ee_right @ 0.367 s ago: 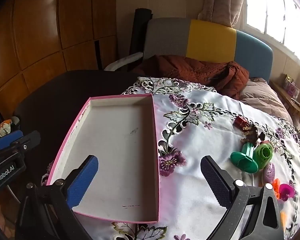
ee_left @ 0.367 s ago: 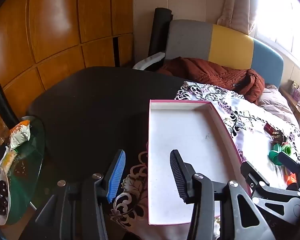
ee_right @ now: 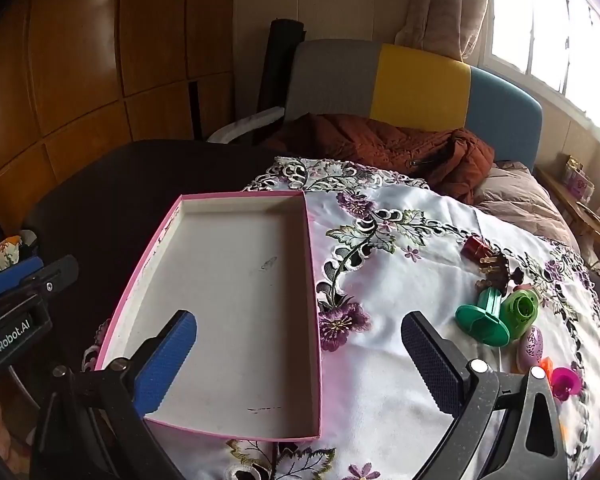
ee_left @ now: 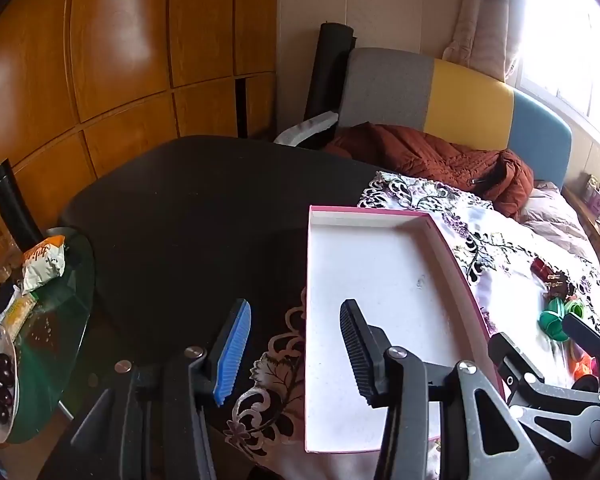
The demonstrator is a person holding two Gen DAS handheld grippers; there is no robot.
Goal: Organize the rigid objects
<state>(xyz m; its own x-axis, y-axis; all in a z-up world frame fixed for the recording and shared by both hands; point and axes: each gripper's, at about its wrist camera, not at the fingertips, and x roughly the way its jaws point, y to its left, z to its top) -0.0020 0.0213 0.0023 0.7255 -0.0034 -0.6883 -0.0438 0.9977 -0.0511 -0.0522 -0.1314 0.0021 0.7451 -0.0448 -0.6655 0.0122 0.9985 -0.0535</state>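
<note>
Both wrist views overlook shared pink tray (ee_left: 452,248) closely.

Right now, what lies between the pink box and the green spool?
Only bare embroidered tablecloth separates the pink box from the green spool; the right wrist view shows this stretch best.

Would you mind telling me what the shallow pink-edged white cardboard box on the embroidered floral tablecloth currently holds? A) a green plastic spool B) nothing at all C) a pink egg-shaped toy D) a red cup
B: the pink-edged white cardboard box shows only its bare white floor, while the green plastic spool and the other small toys lie on the floral tablecloth to its right.
</note>
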